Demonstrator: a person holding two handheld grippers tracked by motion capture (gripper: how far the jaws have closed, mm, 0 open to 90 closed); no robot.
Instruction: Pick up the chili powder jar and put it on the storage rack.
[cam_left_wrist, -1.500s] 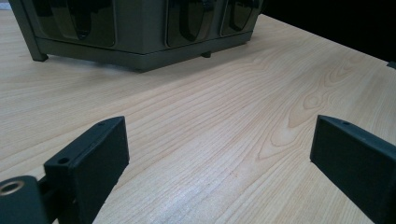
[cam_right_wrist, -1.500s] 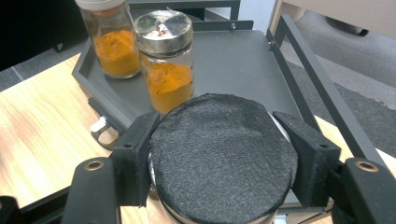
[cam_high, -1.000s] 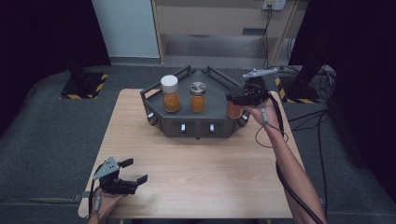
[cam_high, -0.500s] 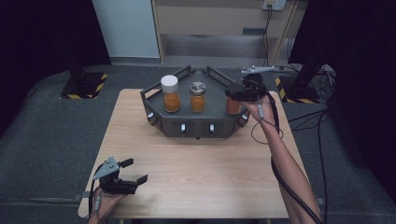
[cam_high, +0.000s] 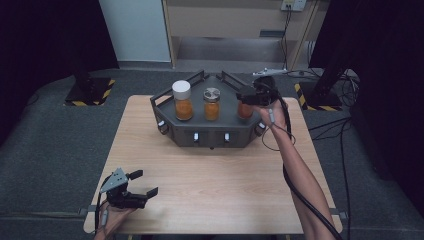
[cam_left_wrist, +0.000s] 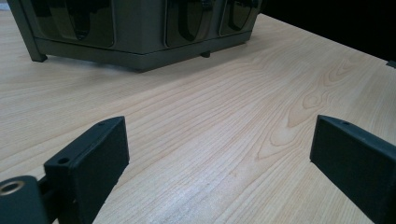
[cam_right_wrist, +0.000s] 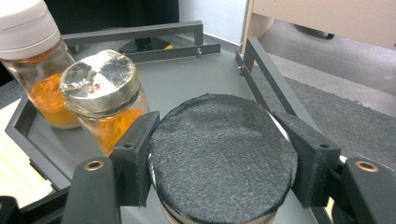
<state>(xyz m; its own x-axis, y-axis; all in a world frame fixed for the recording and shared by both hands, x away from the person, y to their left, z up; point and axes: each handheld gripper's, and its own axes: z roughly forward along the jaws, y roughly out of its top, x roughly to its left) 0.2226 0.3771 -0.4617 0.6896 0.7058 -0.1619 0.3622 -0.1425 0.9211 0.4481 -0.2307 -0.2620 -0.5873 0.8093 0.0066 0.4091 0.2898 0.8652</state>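
While the right gripper (cam_right_wrist: 223, 161) clamps its two black jaws on the dark, felt-like lid (cam_right_wrist: 224, 154) of a jar (cam_high: 244, 109) at the lower centre of the right gripper view, that jar stands in the rightmost place of the grey tray (cam_high: 170, 122), right of centre in the upper half of the high view. Its orange contents show below the gripper (cam_high: 252, 96) there. Just left of it stands a second jar with a foil-sealed mouth (cam_right_wrist: 100, 81), and further left a third jar with a white cap (cam_right_wrist: 28, 23), both also holding orange powder.

At the lower left of the high view the left gripper (cam_high: 137, 192) rests low over the wooden table (cam_high: 225, 190), its jaws wide apart with nothing between them, well away from the tray.

Several things could go wrong from here. The grip is only on the lid's rim, so if the lid is loose or already unscrewed, a lift may bring the lid away and leave the jar, or drop the jar and spill powder. If the hand twists the lid, the glass body may turn with it, since nothing holds it. The foil-sealed jar stands just beside the left jaw; a sideways pull could knock it against its neighbour. The tray's raised rail (cam_right_wrist: 275, 79) close to the right jaw could catch the gripper on a low exit.
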